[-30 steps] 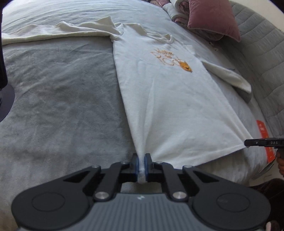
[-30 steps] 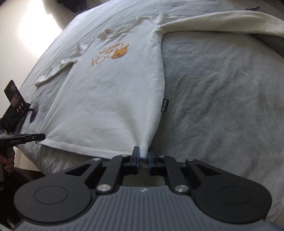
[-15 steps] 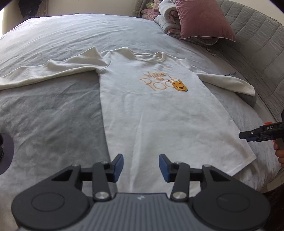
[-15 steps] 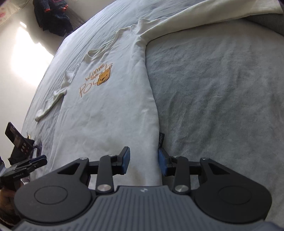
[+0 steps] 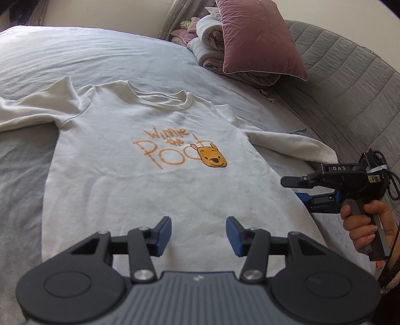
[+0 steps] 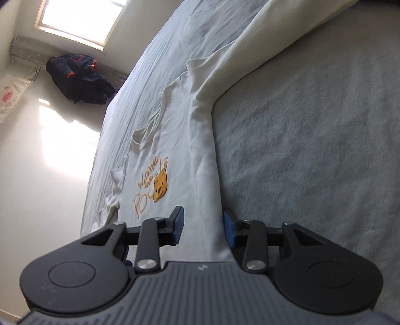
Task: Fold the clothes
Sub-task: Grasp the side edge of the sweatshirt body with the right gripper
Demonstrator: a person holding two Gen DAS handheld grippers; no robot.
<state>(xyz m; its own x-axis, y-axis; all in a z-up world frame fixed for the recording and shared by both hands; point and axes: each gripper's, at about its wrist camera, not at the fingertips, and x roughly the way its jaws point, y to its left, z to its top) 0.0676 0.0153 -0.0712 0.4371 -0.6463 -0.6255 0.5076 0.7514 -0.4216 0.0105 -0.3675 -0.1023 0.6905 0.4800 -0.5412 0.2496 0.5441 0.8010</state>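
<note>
A white long-sleeved shirt point(image 5: 140, 180) with an orange bear print lies flat, front up, on the grey bed point(image 5: 22, 175), sleeves spread to both sides. My left gripper point(image 5: 198, 235) hovers over the shirt's lower middle. Its jaws are opening and nothing is between them. In the right wrist view the shirt point(image 6: 192, 160) runs away from me, and my right gripper point(image 6: 202, 225) stands open over the shirt's side edge, holding nothing. In the left wrist view, the right gripper point(image 5: 292, 188) hangs by the shirt's right edge, held by a hand point(image 5: 362, 225).
A maroon pillow point(image 5: 257, 42) leans on folded blankets point(image 5: 210, 47) at the head of the bed. A grey quilted headboard point(image 5: 350, 82) curves along the right. A dark jacket point(image 6: 77, 80) hangs under a bright window point(image 6: 80, 20).
Both grippers let go of the hem corners and opened. Both moved forward over the shirt. The right one rolled, so its view now tilts.
</note>
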